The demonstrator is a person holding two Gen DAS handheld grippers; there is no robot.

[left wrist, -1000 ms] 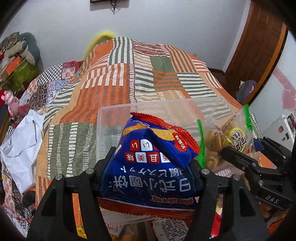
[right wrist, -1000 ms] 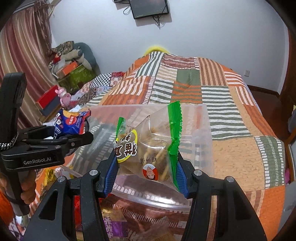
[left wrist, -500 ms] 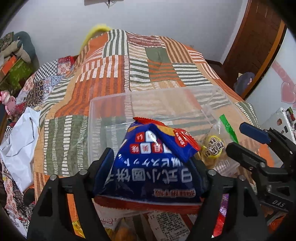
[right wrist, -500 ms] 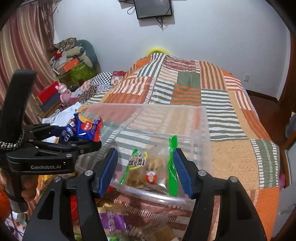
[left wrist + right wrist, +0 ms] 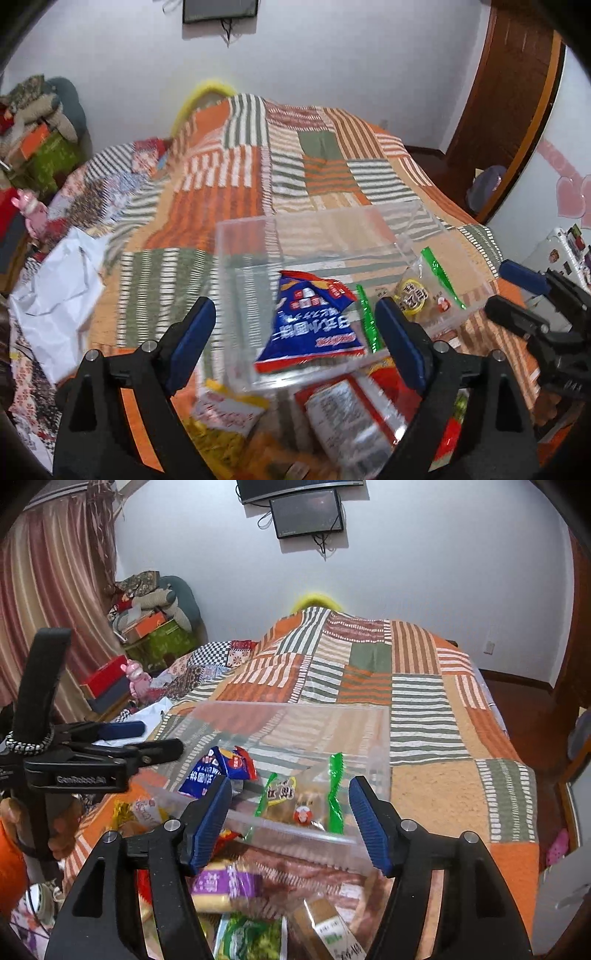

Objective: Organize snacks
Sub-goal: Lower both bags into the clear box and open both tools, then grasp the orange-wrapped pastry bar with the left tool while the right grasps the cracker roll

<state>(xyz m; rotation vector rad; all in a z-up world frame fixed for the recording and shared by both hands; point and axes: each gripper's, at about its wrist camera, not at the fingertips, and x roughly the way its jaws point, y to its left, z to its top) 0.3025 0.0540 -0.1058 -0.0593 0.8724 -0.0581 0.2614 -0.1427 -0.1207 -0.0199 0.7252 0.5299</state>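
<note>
A clear plastic box [image 5: 243,273] [image 5: 295,709] stands on the patchwork bedspread. Inside it lie a blue and red snack bag [image 5: 314,325] [image 5: 207,771] and a clear bag with green edges [image 5: 417,291] [image 5: 306,801]. My left gripper [image 5: 293,325] hovers over the box's near wall, its jaws opening, and nothing sits between the blue pads. My right gripper [image 5: 290,797] hangs above the near rim with its jaws also opening and free of the clear bag below. Each gripper shows in the other's view: the right [image 5: 524,295], the left [image 5: 147,746].
A heap of loose snack packets [image 5: 351,406] [image 5: 240,886] lies on the bed just in front of the box. A white plastic bag [image 5: 55,288] rests at the left. Boxes and toys [image 5: 155,627] are stacked by the curtain. A wooden door [image 5: 509,92] is at the right.
Both grippers let go: the blue bag and the clear green-edged bag dropped into the clear box. Both sets of jaws spread wider and drew up and back.
</note>
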